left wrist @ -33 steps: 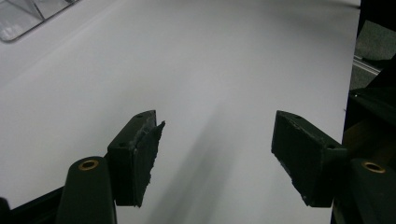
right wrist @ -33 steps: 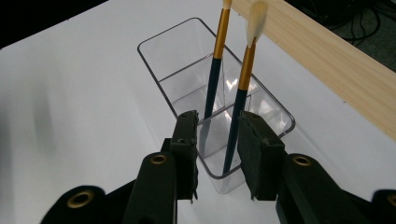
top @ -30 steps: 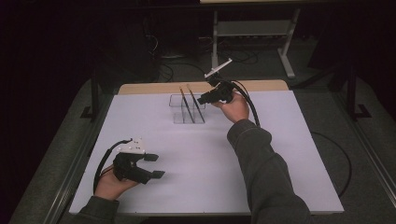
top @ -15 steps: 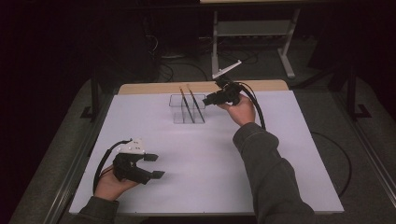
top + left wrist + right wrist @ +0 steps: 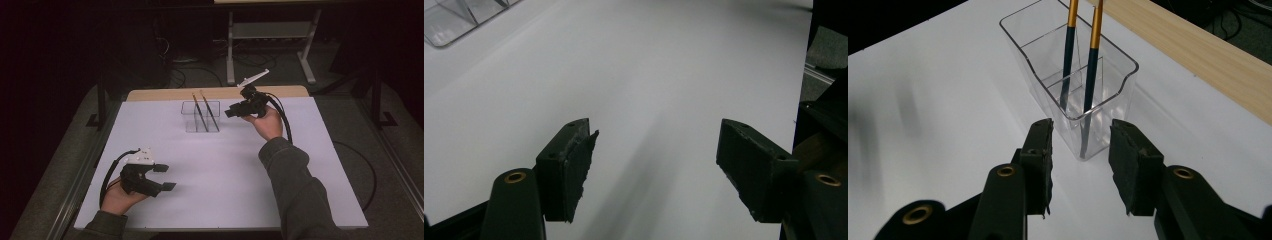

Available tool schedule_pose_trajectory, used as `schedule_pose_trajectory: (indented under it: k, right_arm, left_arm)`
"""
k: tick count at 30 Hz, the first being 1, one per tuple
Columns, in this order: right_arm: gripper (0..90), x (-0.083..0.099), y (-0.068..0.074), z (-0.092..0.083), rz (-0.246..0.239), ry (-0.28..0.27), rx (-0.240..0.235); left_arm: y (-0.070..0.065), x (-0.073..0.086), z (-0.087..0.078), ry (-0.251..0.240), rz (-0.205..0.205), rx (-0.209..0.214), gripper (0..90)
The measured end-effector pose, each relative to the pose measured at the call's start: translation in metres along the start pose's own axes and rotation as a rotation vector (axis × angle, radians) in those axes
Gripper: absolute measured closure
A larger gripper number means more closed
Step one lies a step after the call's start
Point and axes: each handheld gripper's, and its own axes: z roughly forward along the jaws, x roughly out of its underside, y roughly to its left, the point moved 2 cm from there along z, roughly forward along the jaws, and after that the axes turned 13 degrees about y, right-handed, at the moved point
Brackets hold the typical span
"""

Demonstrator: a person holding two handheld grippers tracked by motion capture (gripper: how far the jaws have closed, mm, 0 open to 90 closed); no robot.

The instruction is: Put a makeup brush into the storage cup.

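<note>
A clear plastic container [image 5: 189, 120] stands at the far middle of the white table [image 5: 225, 165]. Two sticks [image 5: 199, 112] with gold tops and dark lower ends lean inside it. My right gripper [image 5: 231, 113] hovers just right of the container, pointing at it. In the right gripper view the container [image 5: 1125, 65] and the sticks [image 5: 1068, 45] lie just beyond my right gripper [image 5: 1080, 150]. Its jaws have just been opening and nothing is between them. My left gripper [image 5: 165, 177] rests at the near left, open and empty, over bare table in the left gripper view [image 5: 656, 165].
A wooden strip [image 5: 160, 94] runs along the table's far edge. A corner of the container [image 5: 454, 20] shows far off in the left gripper view. Dark floor, cables and a metal stand [image 5: 270, 30] lie beyond the table.
My right gripper has drawn back to the right, from over the container to beside it, and its jaws stand wider. The left gripper has stayed put.
</note>
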Motion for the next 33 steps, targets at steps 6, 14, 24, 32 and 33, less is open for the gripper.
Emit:
schedule_pose_trajectory:
  k: [6,14,24,32,33]
  right_arm:
    - [57.9,0.007,0.002,-0.003,0.001,-0.008,-0.007]
    - [55.0,0.010,0.008,-0.008,-0.003,-0.005,-0.005]
    - [51.0,0.022,0.009,-0.009,-0.002,-0.007,0.004]
    - [48.6,0.033,0.010,-0.021,0.020,-0.044,0.019]
    - [48.3,0.034,0.010,-0.023,0.026,-0.045,0.012]
  left_arm:
    - [0.001,0.001,0.000,0.006,0.007,-0.003,28.7]
    - [0.003,0.002,0.000,0.012,-0.002,-0.002,27.8]
    - [0.003,0.001,0.001,0.006,-0.001,-0.004,26.6]
    - [0.003,0.001,-0.001,0.000,-0.007,-0.008,25.9]
    - [0.002,0.001,-0.001,-0.004,-0.011,-0.006,25.9]
